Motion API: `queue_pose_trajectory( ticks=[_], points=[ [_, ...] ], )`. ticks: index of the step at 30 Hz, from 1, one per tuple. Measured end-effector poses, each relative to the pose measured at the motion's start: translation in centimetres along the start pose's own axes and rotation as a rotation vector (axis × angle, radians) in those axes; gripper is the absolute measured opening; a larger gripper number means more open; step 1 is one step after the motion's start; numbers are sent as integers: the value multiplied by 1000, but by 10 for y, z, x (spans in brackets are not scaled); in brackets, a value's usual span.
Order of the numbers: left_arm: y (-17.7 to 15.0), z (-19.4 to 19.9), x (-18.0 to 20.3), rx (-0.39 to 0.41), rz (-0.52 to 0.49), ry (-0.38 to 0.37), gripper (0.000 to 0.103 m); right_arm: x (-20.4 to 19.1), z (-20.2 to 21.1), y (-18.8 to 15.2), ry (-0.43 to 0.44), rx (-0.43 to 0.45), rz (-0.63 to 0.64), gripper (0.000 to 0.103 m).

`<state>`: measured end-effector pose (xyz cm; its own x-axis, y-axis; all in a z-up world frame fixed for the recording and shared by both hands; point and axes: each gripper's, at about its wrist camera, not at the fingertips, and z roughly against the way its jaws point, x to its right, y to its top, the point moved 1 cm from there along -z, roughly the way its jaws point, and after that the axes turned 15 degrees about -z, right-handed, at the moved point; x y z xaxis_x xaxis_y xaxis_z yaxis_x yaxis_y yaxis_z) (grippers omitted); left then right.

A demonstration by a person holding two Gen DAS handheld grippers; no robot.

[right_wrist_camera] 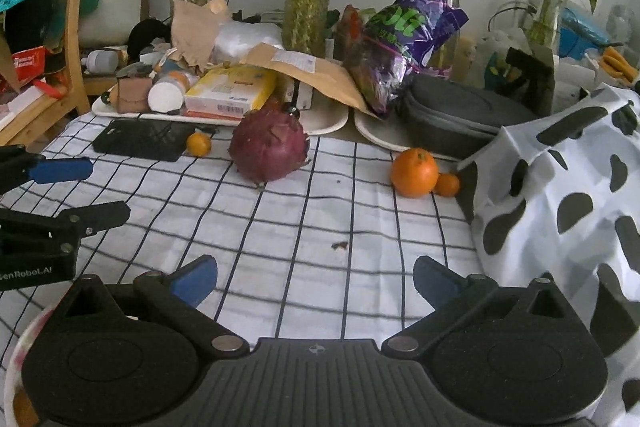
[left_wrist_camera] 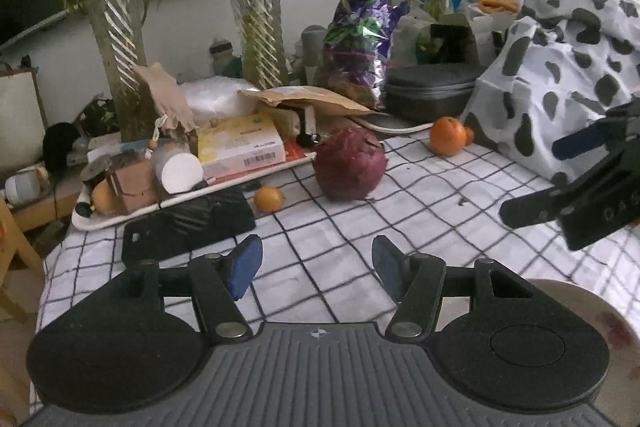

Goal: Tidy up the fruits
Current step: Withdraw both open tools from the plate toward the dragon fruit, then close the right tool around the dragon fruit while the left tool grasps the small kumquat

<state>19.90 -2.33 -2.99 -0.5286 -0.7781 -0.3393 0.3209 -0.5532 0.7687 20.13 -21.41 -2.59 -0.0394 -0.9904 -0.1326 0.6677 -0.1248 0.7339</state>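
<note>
Checked tablecloth (right_wrist_camera: 304, 227) covers the table; cow-spotted bag (right_wrist_camera: 560, 195) slumped at its right side. Dark red dragon fruit (right_wrist_camera: 269, 147) sits mid-cloth, well ahead of both claws, slightly left of centre in the right wrist view. Large orange (right_wrist_camera: 414, 171) rests to its right, touching a small orange (right_wrist_camera: 447, 184) beside the bag. Another small orange (right_wrist_camera: 199, 143) lies left of the dragon fruit, next to a black flat case (right_wrist_camera: 140, 139). Left gripper (left_wrist_camera: 316, 267): jaws parted, nothing between them. Right gripper (right_wrist_camera: 316, 281): jaws spread wide, released, bare cloth between.
</note>
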Motion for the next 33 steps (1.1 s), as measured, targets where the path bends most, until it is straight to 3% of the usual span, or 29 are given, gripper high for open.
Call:
queue_pose_trajectory(
  ticks=[8, 22, 25, 28, 33],
  points=[
    [4, -33, -4, -2, -58, 49, 59, 6, -22, 18, -11, 11, 16, 103],
    [8, -87, -19, 23, -108, 63, 58, 10, -64, 39, -61, 20, 23, 103],
    [8, -98, -23, 23, -104, 61, 56, 10, -72, 41, -59, 8, 19, 103],
    [7, -108, -24, 16, -119, 64, 45, 8, -78, 42, -56, 5, 28, 103],
    [10, -121, -26, 8, -130, 68, 40, 3, -89, 41, -55, -8, 58, 103]
  ],
)
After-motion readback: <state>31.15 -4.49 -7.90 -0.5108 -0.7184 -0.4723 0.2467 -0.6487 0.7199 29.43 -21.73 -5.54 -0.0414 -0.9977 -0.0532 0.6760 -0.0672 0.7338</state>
